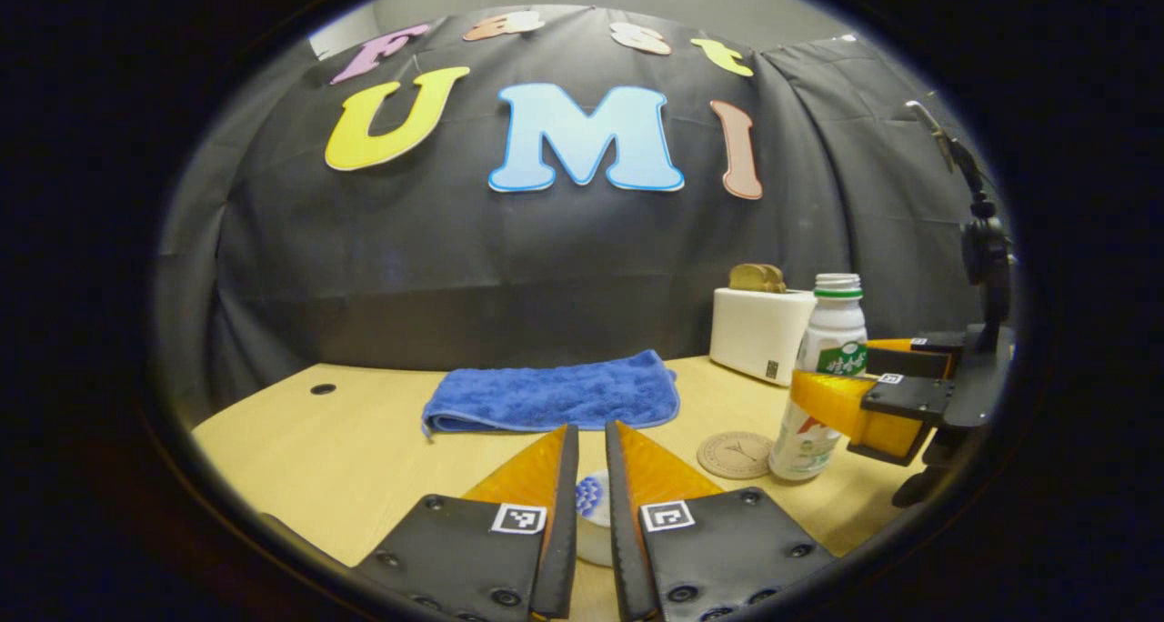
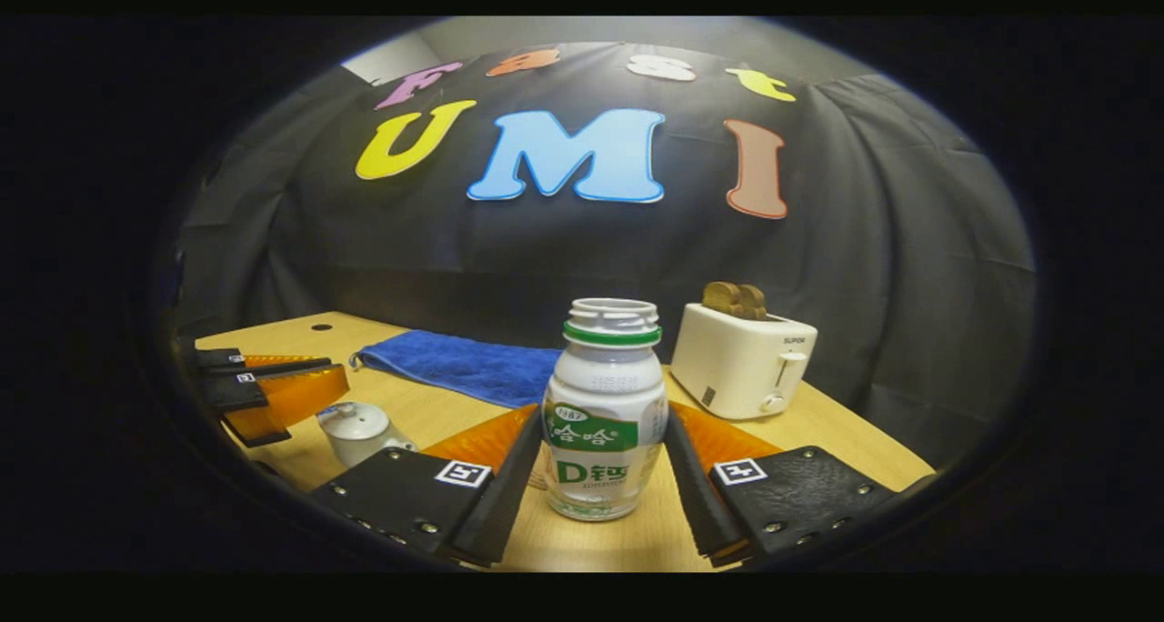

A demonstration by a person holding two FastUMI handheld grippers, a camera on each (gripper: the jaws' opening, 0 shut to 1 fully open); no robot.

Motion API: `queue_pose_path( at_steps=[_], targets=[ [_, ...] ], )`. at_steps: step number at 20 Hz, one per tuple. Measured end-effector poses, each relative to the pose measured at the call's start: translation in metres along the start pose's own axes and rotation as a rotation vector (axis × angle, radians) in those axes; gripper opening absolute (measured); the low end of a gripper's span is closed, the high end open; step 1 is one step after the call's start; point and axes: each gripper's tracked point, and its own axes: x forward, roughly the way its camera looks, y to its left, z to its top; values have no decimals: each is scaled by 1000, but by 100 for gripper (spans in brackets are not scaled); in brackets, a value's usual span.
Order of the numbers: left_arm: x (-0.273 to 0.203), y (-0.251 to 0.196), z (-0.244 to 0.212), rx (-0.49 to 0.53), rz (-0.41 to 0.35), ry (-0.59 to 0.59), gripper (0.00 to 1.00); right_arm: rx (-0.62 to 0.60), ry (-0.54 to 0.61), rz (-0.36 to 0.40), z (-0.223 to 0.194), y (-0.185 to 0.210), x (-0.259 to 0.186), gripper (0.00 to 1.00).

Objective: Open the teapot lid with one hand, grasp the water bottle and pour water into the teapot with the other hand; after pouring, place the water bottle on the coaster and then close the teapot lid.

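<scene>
Bottle [image 2: 605, 413] stands upright on table [image 2: 846, 436], right gripper [image 2: 602, 454] jaws flanking it.

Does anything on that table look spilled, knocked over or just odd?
Nothing stands out. The water bottle stands upright on the table between the right gripper fingers, beside the coaster, not on it. The teapot is upright, its lid on. The blue towel lies folded. No spill shows.

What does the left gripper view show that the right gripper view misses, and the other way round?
Left gripper view: the round coaster beside the water bottle, and the right gripper from the side, closed on that bottle. Right gripper view: the whole teapot, the bottle's open mouth, the toaster's lever. Both: the bottle, blue towel, white toaster, wooden table.
</scene>
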Motion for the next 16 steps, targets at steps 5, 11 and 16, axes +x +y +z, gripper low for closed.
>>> queue_pose_path(
  at_steps=[5, 11, 16],
  targets=[
    [-4, 5, 8, -5, 6, -19, 24, -14, -7, 17, 8, 10, 19, 74],
    [-5, 7, 8, -17, 6, -18, 24, 33, 17, 43, 7, 20, 42, 74],
    [-4, 7, 7, -26, 3, -13, 24, 46, 19, 39, 6, 19, 49, 74]
  ],
)
